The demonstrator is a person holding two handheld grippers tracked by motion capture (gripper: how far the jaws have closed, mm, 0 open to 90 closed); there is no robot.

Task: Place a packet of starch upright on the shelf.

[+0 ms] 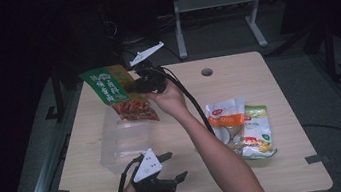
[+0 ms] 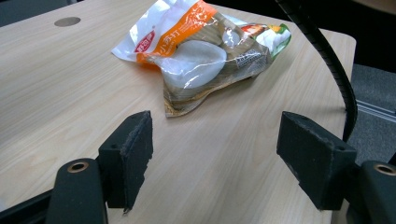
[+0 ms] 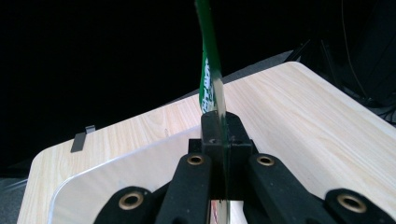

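The green snack bag (image 1: 116, 91) is held in the air above the far left part of the counter (image 1: 270, 173), over the far end of the clear plastic box (image 1: 125, 143). It is gripped by the right tool (image 1: 142, 84), which is reached across from the person's right hand (image 1: 170, 98) and is closed flat on the bag's edge. In the high view the bag is seen spread to the left of that tool, its green printed top raised and its clear lower part, with reddish contents, hung down toward the box.

In the right gripper view the bag (image 3: 212, 79) is seen edge-on, pinched between the two pressed-together jaws of the right tool (image 3: 223, 140) and stood up from them as a thin green strip. The rim of the clear box (image 3: 116, 161) is seen below and beyond the jaws, on the counter (image 3: 303, 107).

The left tool (image 1: 172, 166) is held low at the near edge of the counter, just beside the near right corner of the box, well apart from the green bag. Its jaws are spread wide and nothing is held between them. In the left gripper view the left tool (image 2: 215, 154) is pointed toward two more snack bags (image 2: 205, 51), which are lain together on the right part of the counter (image 2: 56, 93), apart from the jaws.
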